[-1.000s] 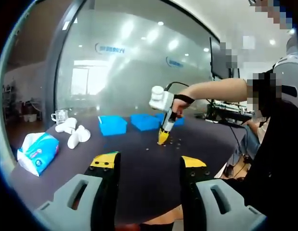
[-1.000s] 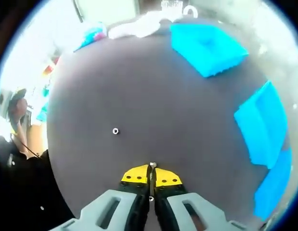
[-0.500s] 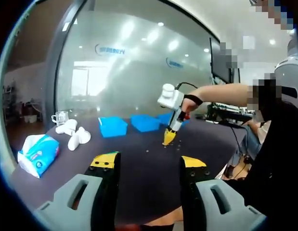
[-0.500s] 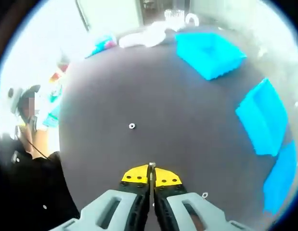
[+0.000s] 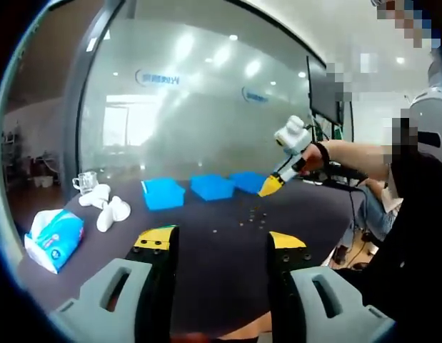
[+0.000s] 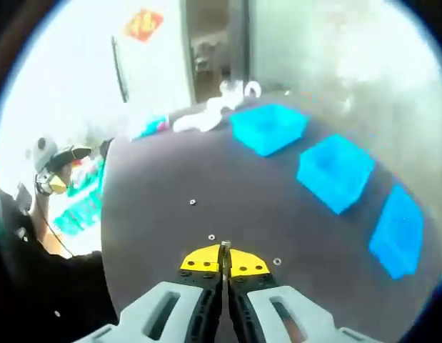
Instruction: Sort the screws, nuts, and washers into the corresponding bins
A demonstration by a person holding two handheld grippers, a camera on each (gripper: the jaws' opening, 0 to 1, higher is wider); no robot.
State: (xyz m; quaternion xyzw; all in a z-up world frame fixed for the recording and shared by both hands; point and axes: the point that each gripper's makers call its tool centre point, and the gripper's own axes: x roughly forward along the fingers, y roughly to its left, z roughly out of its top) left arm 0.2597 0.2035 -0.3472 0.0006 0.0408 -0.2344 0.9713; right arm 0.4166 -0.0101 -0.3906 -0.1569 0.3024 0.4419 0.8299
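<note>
Three blue bins [image 5: 212, 186] stand in a row at the far side of the dark table [image 5: 206, 250]; the right gripper view shows them as the bins [image 6: 336, 171] to the right. Small metal parts [image 5: 253, 214] lie loose near the table's middle, and a few loose parts [image 6: 212, 236] show close below my right gripper. My right gripper [image 6: 224, 249] is shut, pinching a small metal part at its tip. It hangs in the air, the right gripper [image 5: 269, 187] being level with the bins. My left gripper [image 5: 219, 243] is open and holds nothing above the near edge.
At the table's left lie a tissue pack [image 5: 53, 230] and white objects [image 5: 106, 204], with a glass mug [image 5: 85, 182] behind them. A glass wall rises behind the table. A person's arm and body are on the right.
My right gripper has risen off the table with the small part and moved right, up to the level of the bins. The left gripper has hardly moved.
</note>
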